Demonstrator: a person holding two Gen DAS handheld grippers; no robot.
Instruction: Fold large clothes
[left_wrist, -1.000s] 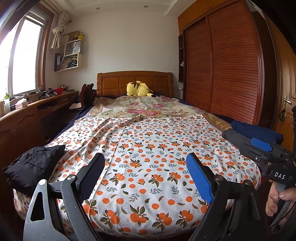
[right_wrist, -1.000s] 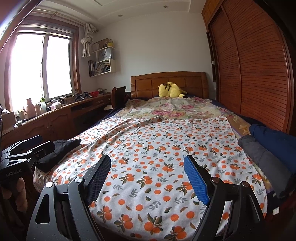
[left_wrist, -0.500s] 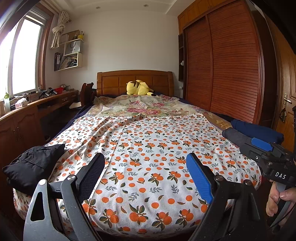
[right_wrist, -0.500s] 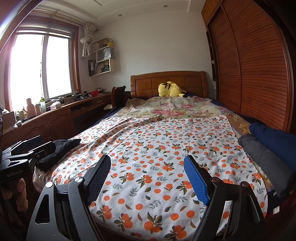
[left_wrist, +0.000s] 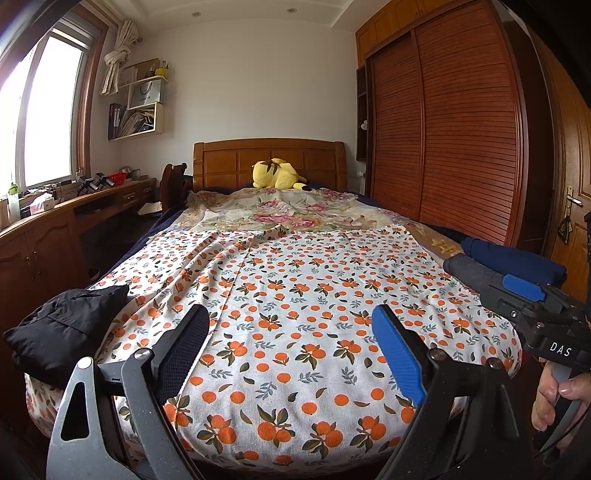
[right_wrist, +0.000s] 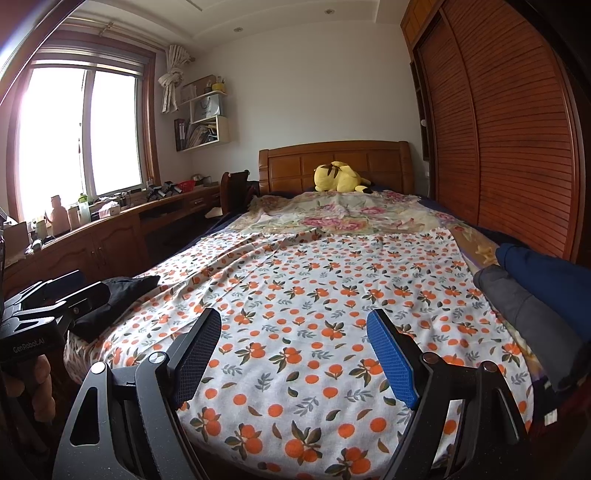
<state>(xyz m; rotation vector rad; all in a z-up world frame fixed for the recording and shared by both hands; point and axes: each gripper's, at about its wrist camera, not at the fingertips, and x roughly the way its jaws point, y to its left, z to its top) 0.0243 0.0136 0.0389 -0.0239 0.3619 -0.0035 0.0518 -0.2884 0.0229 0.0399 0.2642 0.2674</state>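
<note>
The left claw (left_wrist: 288, 332) is released, its fingers spread wide with nothing between them, held at the foot of the bed (left_wrist: 269, 170). The right claw (right_wrist: 293, 339) is likewise released and empty, beside it. Ahead of and below both claws lies the orange-print sheet (left_wrist: 295, 288), spread flat over the bed and draping over its near edge. Left of the left claw, a black garment (left_wrist: 62, 332) sits crumpled on the bed's corner. Right of the right claw, a grey garment (right_wrist: 517, 299) and a blue garment (right_wrist: 546, 273) lie side by side, touching. Far ahead, a yellow plush (right_wrist: 338, 177) rests against the headboard.
</note>
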